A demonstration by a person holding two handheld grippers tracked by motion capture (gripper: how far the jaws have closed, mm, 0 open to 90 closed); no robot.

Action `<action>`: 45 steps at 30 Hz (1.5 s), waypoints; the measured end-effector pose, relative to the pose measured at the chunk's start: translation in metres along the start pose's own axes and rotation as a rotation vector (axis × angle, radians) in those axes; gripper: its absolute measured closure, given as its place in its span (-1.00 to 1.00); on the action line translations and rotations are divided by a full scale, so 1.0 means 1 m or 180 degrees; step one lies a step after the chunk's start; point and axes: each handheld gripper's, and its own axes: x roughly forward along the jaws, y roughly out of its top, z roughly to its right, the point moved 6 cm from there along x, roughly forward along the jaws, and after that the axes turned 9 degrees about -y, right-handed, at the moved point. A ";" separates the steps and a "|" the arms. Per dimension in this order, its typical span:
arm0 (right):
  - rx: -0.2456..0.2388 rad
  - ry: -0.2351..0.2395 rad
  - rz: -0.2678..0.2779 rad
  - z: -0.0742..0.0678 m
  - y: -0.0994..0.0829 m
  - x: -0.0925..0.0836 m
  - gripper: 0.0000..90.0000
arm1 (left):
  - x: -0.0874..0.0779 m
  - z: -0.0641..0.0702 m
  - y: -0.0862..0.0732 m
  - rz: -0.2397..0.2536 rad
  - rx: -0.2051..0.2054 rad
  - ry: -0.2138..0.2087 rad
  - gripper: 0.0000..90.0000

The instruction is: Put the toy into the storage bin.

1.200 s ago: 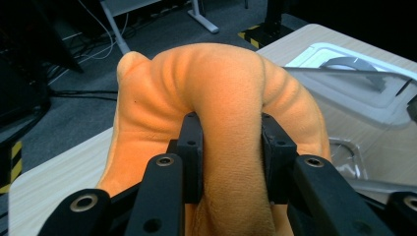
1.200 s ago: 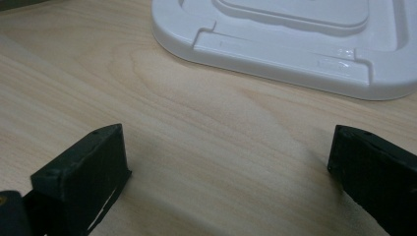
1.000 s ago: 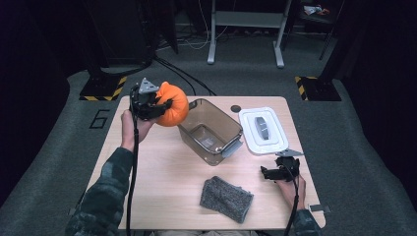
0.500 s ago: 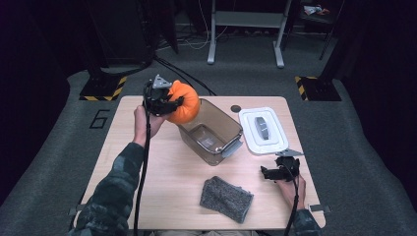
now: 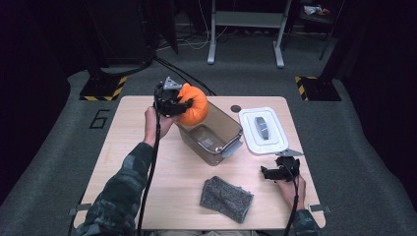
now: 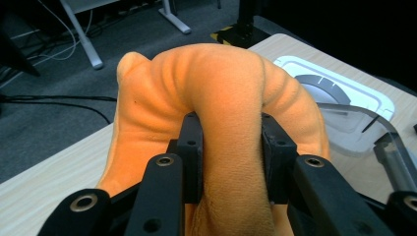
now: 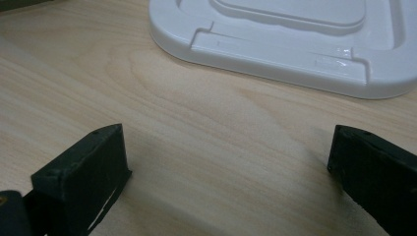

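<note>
Wooden table [image 5: 147,162] in a dark room | your left gripper [image 5: 172,104] squeezes the soft orange pumpkin [image 5: 193,105] over the clear box's [image 5: 211,132] far corner | right gripper [image 5: 275,172] rests open by the white lid [image 5: 263,130] | lower it gently into the middle, then let go.

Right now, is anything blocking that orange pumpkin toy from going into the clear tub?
Nothing visible does. The left hand-held gripper holds the plush pumpkin at the far rim of the clear tub, which is open on top. Its white lid lies flat on the table beside it.
</note>
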 end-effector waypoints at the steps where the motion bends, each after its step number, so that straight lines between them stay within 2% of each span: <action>1: 0.0002 -0.0001 0.0001 0.000 0.000 0.000 -0.98 | 0.002 0.001 0.000 0.0000 0.0003 -0.0002 0.51; 8: 0.0002 -0.0001 0.0001 0.000 0.000 0.000 -0.98 | 0.015 0.008 -0.001 -0.0028 -0.0023 -0.0051 0.51; 22: 0.0003 0.0000 0.0002 0.000 0.000 0.000 -0.98 | 0.038 0.010 -0.014 -0.0156 -0.0057 -0.0073 0.51; 29: 0.0000 -0.0001 0.0002 0.000 0.000 0.000 -0.98 | 0.046 0.010 -0.021 -0.0317 -0.0024 -0.0064 0.49; 32: 0.0006 -0.0005 0.0006 0.000 0.000 0.000 -0.98 | 0.049 0.009 -0.023 -0.0309 -0.0079 -0.0061 0.49; 33: 0.0003 -0.0002 0.0006 0.000 0.000 0.000 -0.98 | 0.049 0.008 -0.024 -0.0342 -0.0050 -0.0064 0.49; 45: -0.0003 0.0004 0.0011 0.000 0.000 0.000 -0.97 | 0.064 0.006 -0.039 -0.0546 -0.0088 -0.0063 0.44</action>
